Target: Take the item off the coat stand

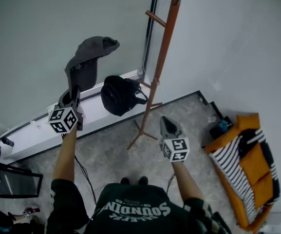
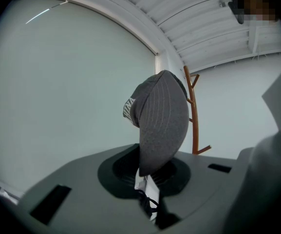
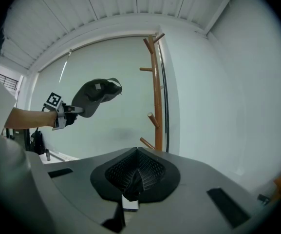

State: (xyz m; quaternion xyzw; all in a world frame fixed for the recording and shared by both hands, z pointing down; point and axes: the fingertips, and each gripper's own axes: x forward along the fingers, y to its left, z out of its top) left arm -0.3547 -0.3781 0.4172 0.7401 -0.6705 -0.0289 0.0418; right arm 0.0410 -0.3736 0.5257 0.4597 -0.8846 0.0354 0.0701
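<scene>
Corner | left gripper view: left claw (image 2: 147,178) pinching cap (image 2: 162,121) | head view: backpack (image 1: 117,95)

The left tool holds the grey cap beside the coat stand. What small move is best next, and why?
Probably lower the left tool and bring the grey cap toward the body: the tool clamps its brim, and the cap is clear of the coat stand.
</scene>
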